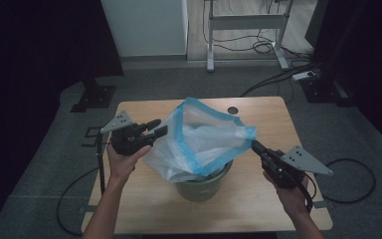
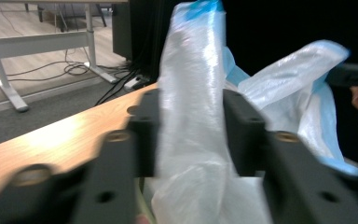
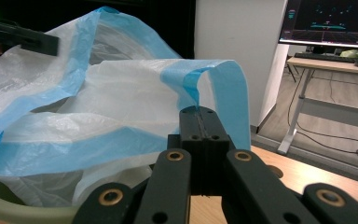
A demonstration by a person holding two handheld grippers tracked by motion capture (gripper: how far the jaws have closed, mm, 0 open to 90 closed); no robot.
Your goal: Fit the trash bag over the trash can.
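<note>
Left hand: my left gripper [image 1: 155, 128] sits left of centre in the high view, level, jaws part open with a fold of the bag [image 1: 204, 142] between them, not pinched.
Right hand: my right gripper [image 1: 256, 147], right of centre, is clamped on the bag's blue rim [image 3: 198, 81].
Surface: wooden tabletop [image 1: 258, 199]; grey floor, desk legs [image 1: 243, 30] and cables at top.
Bag: translucent white, blue-edged, mouth spread over the green bin [image 1: 201, 186] at centre.

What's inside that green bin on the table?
The lower part of the white, blue-edged plastic bag sits inside the green bin, its mouth spread above the rim. The bag covers the bin's inside, so anything beneath it is hidden.
</note>
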